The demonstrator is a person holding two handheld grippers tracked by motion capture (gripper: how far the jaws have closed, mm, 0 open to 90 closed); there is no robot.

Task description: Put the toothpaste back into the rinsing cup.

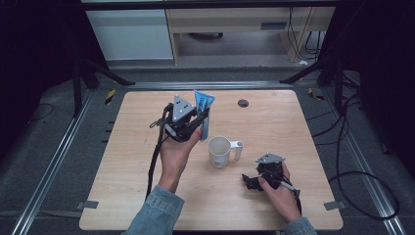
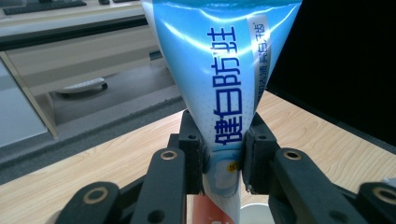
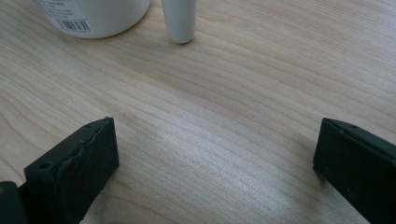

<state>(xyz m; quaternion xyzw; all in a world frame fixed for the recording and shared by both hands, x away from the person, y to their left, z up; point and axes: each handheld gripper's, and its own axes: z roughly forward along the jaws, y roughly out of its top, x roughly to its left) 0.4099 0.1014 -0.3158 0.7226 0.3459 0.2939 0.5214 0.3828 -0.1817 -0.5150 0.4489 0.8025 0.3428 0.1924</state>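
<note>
Your right gripper [image 1: 258, 180] rests low near the front of the table [image 1: 274, 122], and its jaws stand wide apart with only bare wood between them. Just beyond it stands the white mug [image 1: 219, 151], upright, its handle turned toward your right side. Farther off, your left gripper [image 1: 199, 119] is raised above the table behind the mug — its jaws are pressed on a blue toothpaste tube [image 2: 219, 84], holding it upright, with the flat wide end pointing up.
</note>
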